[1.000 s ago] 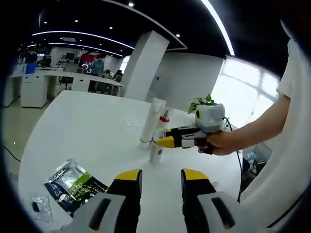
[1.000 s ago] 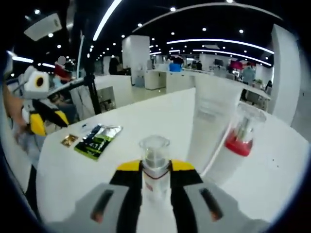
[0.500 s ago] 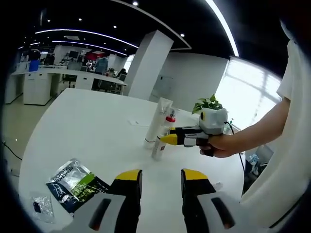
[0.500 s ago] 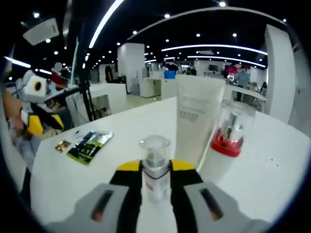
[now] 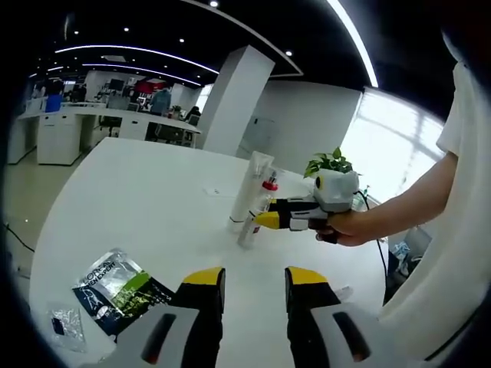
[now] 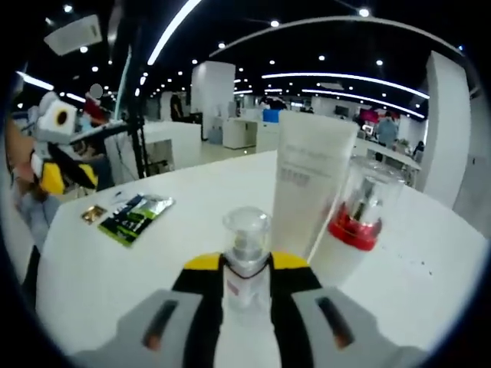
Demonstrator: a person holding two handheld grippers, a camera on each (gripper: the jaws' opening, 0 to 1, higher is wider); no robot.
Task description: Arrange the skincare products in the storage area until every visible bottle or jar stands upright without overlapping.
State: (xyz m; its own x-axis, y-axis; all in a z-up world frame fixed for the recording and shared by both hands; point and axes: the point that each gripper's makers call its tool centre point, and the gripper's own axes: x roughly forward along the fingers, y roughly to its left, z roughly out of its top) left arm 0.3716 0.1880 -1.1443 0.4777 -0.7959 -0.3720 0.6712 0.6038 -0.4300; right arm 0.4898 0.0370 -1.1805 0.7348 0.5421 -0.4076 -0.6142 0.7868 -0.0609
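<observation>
I am holding my right claw (image 6: 245,268) closed on a small clear-capped pump bottle (image 6: 245,257), upright just above or on the white table (image 6: 115,261). Just beyond are standing a white tube (image 6: 307,192) and a red-collared bottle (image 6: 360,222), side by side and close. My left claw (image 5: 249,280) is hanging empty, jaws parted, over the table near a green sachet (image 5: 115,287). Risk, in my judgement: setting the small bottle down too close could be knocking the tube over.
</observation>
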